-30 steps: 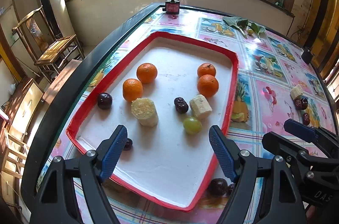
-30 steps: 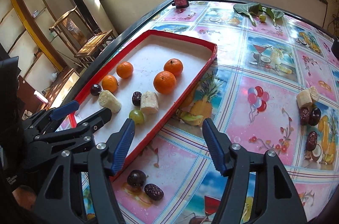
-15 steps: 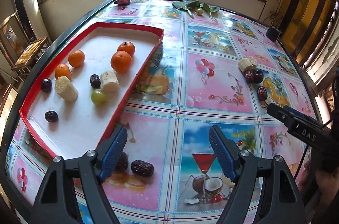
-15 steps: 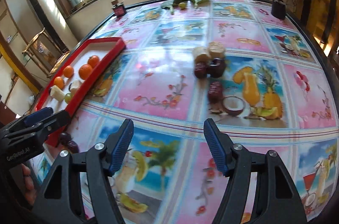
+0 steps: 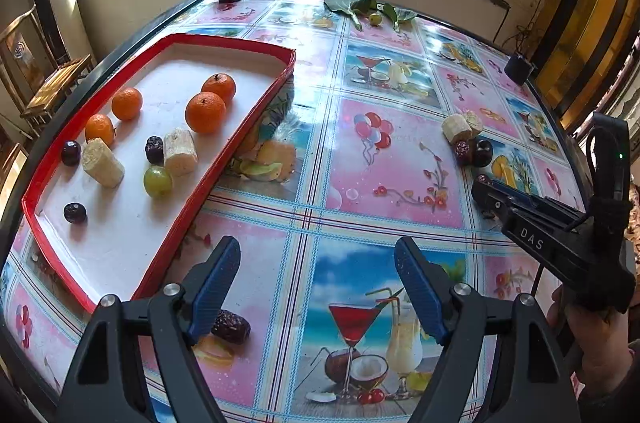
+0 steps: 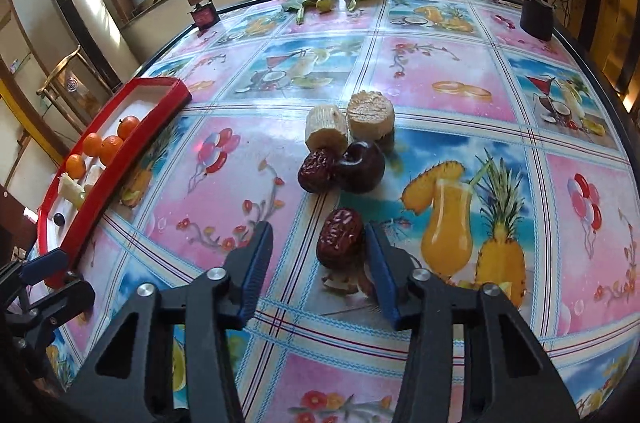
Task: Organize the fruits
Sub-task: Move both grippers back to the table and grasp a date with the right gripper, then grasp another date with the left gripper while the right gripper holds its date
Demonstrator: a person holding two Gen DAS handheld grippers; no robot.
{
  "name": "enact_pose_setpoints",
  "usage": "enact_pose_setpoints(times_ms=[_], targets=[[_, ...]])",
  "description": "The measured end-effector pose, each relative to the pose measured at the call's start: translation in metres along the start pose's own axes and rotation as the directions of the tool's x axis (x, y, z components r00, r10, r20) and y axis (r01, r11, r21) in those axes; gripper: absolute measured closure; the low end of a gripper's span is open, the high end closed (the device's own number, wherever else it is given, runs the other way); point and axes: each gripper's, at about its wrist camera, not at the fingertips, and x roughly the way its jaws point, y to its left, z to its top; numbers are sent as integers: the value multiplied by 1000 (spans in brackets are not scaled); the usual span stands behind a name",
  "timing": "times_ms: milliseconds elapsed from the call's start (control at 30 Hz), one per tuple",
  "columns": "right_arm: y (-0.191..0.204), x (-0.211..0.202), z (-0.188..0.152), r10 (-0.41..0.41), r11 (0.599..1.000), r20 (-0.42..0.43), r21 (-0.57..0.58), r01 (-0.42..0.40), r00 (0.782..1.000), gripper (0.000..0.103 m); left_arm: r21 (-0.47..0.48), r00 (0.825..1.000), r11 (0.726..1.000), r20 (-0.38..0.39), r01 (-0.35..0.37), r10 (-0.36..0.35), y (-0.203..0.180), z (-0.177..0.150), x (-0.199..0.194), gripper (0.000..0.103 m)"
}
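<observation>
Red-rimmed tray [image 5: 224,139] holds most of the sorted fruit: four oranges [image 5: 205,112], two pale cane chunks [image 5: 181,151], a green grape [image 5: 157,181] and three dark fruits. By my reading the task is well past half done.

Left out on the table [image 6: 460,91] are a small cluster and some strays. The cluster lies well apart from the tray: two cane pieces [image 6: 369,115] touching each other, with a plum [image 6: 362,165] and a date [image 6: 316,169] pressed against them. A second date [image 6: 341,238] lies just in front of that cluster, and a third date [image 5: 231,326] sits just outside the tray's near rim.

Between tray and cluster the table is bare, so there is open room to carry fruit across. The tray's raised rim is the one edge to clear; the table's dark edge runs close behind the tray.

Right gripper [image 6: 318,259] has just been closing, its jaws narrowed around the second date; the right pad touches it, the left still stands off, so no pinch yet. Left gripper [image 5: 318,283] is spread wide and empty, above the table beside the third date.
</observation>
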Motion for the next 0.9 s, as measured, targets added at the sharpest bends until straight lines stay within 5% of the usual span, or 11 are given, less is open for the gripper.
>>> enact_pose_setpoints(times_ms=[67,500,900], targets=[[-2,-1,-1,-17,999,-7,-34,17,1000,80,12,1000,1000,-2,1,-1,-8,5,5,23],[-50,-41,-26,-44,999,11,-8,44,999,80,143,994,984,-5,107,-107,-92,47,53,23],[-67,-41,-34,-10,1000,15,30,10,1000,80,180,993,977,-43,114,-108,-100,60,93,26]])
